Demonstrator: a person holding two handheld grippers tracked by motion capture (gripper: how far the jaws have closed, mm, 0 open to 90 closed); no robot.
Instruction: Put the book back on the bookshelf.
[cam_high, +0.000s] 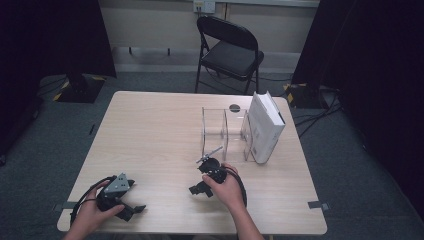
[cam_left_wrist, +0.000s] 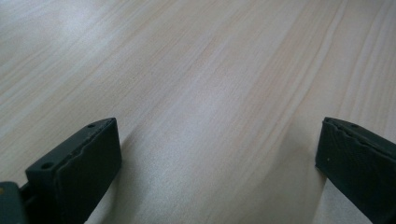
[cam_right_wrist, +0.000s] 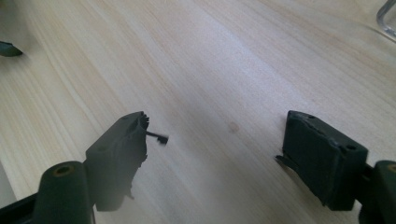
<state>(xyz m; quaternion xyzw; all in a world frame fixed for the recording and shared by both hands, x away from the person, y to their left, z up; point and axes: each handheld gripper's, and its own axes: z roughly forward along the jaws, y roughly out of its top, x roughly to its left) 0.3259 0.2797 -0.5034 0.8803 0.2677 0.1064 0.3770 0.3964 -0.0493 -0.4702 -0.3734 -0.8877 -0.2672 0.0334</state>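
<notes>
A: Where is the white book (cam_high: 265, 126) from my tongs?

B: Take the clear acrylic rack (cam_high: 223, 131) as the landmark. The book stands upright in the rack's right-hand end, leaning a little, its long axis running from the rack's near edge toward the far edge, spine up.

A: I see my right gripper (cam_high: 201, 176) just in front of the rack's near-left corner, jaws spread wide with bare table (cam_right_wrist: 224, 70) between them, nothing held.

B: And the left gripper (cam_high: 134, 210)?

A: Well off to the rack's left and nearer me, jaws apart too; in its own view (cam_left_wrist: 219, 172) there is wood grain between the pads.

B: So the right hand is much the closer one.

A: Yes. I judge the book lies forward and to the right of it, so I'd swing that way and come at the near edge square.
</notes>
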